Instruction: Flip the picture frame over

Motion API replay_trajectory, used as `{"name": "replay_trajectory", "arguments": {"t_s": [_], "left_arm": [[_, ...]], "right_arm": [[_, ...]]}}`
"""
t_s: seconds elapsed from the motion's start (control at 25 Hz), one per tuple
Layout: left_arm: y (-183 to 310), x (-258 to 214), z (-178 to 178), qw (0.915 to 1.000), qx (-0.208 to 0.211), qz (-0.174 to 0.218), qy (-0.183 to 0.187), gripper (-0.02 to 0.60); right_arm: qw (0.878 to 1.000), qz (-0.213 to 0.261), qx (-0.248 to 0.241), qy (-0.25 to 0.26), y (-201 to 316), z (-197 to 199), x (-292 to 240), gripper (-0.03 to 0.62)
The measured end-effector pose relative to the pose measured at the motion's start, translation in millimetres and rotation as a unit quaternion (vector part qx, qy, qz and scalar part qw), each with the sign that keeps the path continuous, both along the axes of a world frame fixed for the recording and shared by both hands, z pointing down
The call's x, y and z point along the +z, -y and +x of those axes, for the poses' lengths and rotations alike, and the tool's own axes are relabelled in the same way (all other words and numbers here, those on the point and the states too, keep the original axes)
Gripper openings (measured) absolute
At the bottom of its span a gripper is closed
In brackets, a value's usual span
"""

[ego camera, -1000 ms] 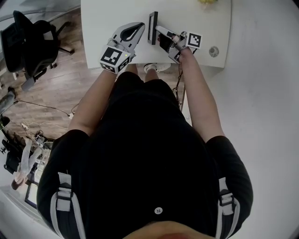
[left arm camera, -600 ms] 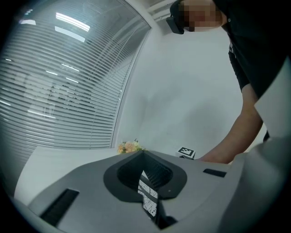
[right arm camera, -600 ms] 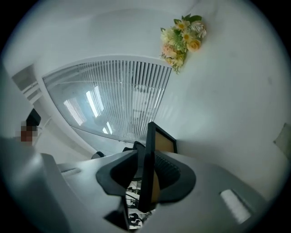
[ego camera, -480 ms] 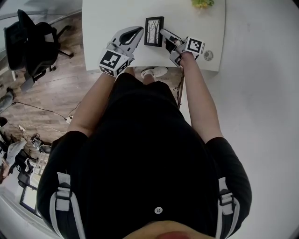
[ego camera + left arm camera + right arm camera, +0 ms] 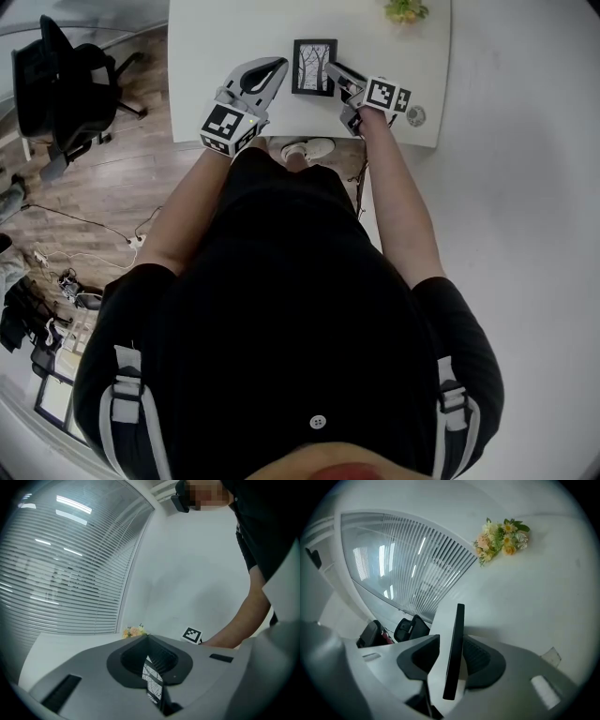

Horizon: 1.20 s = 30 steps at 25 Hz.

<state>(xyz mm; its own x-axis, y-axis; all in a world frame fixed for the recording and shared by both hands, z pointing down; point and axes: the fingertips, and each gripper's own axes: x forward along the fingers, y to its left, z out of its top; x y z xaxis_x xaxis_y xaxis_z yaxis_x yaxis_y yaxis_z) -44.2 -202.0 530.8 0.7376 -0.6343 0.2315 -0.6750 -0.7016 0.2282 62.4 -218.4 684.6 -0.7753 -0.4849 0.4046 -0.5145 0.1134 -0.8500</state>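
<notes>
The black picture frame (image 5: pixel 314 67) lies flat on the white table (image 5: pixel 225 37), its tree picture facing up. My right gripper (image 5: pixel 336 71) is at the frame's right edge. In the right gripper view the frame's dark edge (image 5: pixel 454 658) stands between the jaws of the right gripper (image 5: pixel 451 639). Those jaws have just been opening, and a gap shows beside the frame. My left gripper (image 5: pixel 279 64) rests just left of the frame, apart from it, jaws shut and empty. Past the left gripper (image 5: pixel 146 637) a strip of the picture frame (image 5: pixel 152 684) shows.
A small bunch of flowers (image 5: pixel 405 9) lies at the table's far edge. A round grommet (image 5: pixel 415 115) sits near the table's right corner. A black office chair (image 5: pixel 61 84) stands on the wooden floor to the left. The table's near edge runs just under both grippers.
One second ago the frame stood on edge in the right gripper. It has tipped over leftwards and now lies flat, picture up. The right gripper rolled and sank with it. The left gripper stayed put.
</notes>
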Motion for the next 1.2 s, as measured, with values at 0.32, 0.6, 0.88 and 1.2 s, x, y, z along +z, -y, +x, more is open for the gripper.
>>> {"name": "replay_trajectory", "arguments": {"t_s": [0.32,0.6,0.88,1.2], "left_arm": [[-1.4,3.6,-1.1,1.0,-0.001,-0.003,-0.001,0.005],[-2.3,1.9,-7.7,1.0,-0.002,-0.004,-0.001,0.005],[-2.9,3.2,-11.1,1.0,-0.003,-0.008,0.0,0.005],[-1.2,1.5,-6.0,0.9999,0.01,-0.009,0.005,0.005]], "right_arm": [[0.996,0.012,-0.024,-0.079,-1.3,1.5,9.0,0.178],[0.99,0.017,-0.044,-0.133,-3.9,-0.4,15.7,0.204],[0.974,0.033,-0.087,-0.205,-9.7,-3.7,23.2,0.266],[0.957,0.061,-0.114,-0.258,-10.4,-4.9,16.7,0.298]]}}
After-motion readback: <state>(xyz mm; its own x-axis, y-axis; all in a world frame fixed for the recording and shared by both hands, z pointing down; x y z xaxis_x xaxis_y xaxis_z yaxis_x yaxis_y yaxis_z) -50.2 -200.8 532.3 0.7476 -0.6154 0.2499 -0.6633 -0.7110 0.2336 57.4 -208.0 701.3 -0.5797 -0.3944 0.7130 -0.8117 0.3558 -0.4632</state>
